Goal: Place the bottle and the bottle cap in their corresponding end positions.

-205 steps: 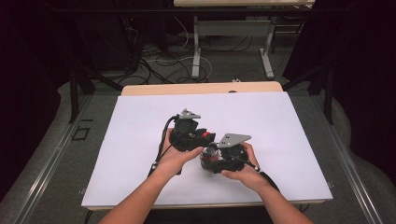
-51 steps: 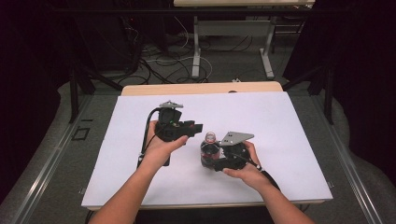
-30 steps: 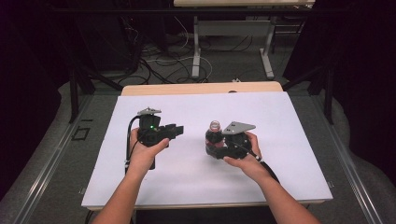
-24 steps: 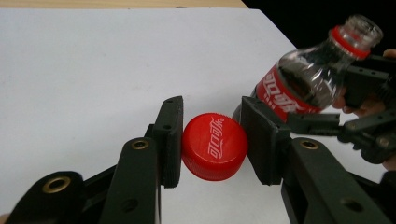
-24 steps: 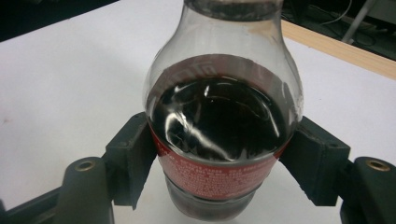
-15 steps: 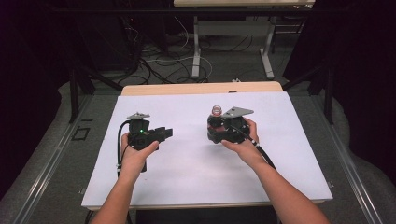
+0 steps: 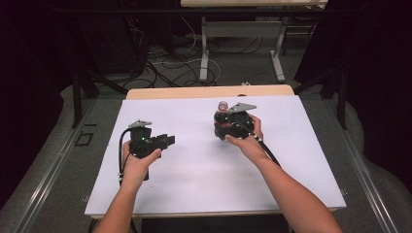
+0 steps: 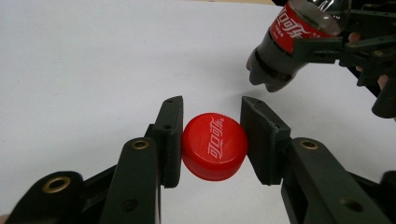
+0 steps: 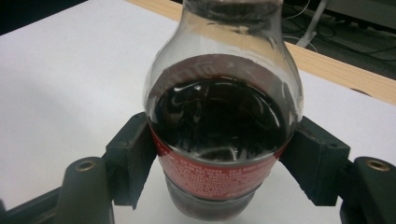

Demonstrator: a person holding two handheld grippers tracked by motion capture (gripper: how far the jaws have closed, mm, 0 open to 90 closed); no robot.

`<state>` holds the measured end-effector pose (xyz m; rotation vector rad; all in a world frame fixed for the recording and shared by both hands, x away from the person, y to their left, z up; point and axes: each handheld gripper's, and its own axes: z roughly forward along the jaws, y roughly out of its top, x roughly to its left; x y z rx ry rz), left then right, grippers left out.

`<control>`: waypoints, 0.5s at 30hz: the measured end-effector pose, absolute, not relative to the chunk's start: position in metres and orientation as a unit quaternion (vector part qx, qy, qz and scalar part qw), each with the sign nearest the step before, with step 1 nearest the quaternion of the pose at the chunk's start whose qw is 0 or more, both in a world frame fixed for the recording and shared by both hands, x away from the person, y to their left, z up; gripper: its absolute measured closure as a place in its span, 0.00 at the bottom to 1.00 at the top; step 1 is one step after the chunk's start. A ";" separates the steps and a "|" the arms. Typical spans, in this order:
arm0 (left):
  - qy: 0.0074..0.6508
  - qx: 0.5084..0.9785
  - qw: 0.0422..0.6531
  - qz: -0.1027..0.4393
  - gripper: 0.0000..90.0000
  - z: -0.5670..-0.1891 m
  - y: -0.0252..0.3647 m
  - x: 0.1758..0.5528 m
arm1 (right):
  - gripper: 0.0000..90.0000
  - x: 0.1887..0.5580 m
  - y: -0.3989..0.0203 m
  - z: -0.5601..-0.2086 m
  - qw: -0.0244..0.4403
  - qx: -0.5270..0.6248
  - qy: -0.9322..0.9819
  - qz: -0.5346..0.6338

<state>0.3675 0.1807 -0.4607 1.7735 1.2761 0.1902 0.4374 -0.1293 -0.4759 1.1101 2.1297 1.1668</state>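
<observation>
A red screw cap [image 8: 215,145] sits squeezed between the two pads of my left gripper [image 8: 211,102], which is shut on it. In the high view that left gripper [image 7: 167,141] is at the left of the white sheet and points right. My right gripper [image 9: 224,135] is shut on a small cola bottle [image 9: 219,116] at its red label. The bottle holds dark drink. In the high view the right gripper [image 7: 221,121] is at the sheet's far middle, and the bottle's neck [image 7: 222,106] stands above it. Seen from the left gripper, the bottle [image 8: 289,42] hangs tilted just above the sheet.
A white sheet [image 7: 194,184] covers the table, with a wooden strip [image 7: 209,92] bare at the far edge. Beyond it are table legs and loose cables [image 7: 165,58] on a dark floor. A black cable [image 7: 265,148] trails from the right gripper along the forearm.
The two hands have drawn apart. My left gripper went left and lower with the cap. My right gripper carried the bottle toward the far side of the sheet.
</observation>
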 end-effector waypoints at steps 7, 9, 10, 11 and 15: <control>0.520 0.719 0.455 0.074 0.68 -0.463 0.184 0.368 | 0.33 0.455 -0.127 -0.484 0.244 0.420 0.764 0.424; 0.520 0.719 0.454 0.074 0.68 -0.463 0.184 0.368 | 0.33 0.460 -0.126 -0.487 0.247 0.425 0.761 0.423; 0.520 0.720 0.454 0.074 0.68 -0.463 0.184 0.368 | 0.33 0.462 -0.126 -0.489 0.247 0.425 0.761 0.422; 0.521 0.719 0.455 0.075 0.68 -0.463 0.184 0.368 | 0.33 0.463 -0.126 -0.491 0.247 0.427 0.760 0.423; 0.521 0.719 0.453 0.074 0.68 -0.464 0.185 0.368 | 0.33 0.467 -0.122 -0.497 0.245 0.430 0.760 0.420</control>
